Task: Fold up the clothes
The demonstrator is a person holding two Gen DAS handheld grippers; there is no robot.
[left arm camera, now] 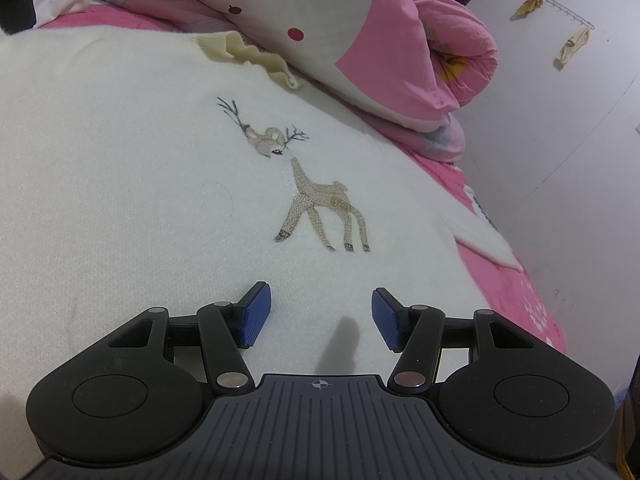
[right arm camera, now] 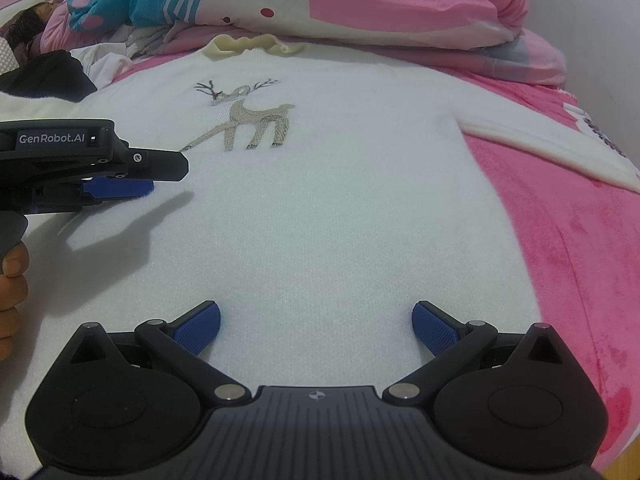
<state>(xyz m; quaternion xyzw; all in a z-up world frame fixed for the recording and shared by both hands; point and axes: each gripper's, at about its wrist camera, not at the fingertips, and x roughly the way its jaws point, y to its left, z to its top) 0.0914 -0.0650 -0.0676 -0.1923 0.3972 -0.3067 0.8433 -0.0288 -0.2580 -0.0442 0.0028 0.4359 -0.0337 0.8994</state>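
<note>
The white sweater [right arm camera: 320, 200] is lying flat across the bed [right arm camera: 560, 240], ready for folding; the left hand-held gripper [left arm camera: 321, 316] and the right hand-held gripper [right arm camera: 316, 328] are hovering, jaws apart, gripping nothing.

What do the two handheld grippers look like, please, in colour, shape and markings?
Both are matt black. The left gripper and right gripper each have two linkage arms with silver pivot pins, rounded black housings, a ribbed dark grey base bearing a small crosshair mark, and textured blue pads. From the side, the left one shows white "GenRobot.AI" lettering.
</note>
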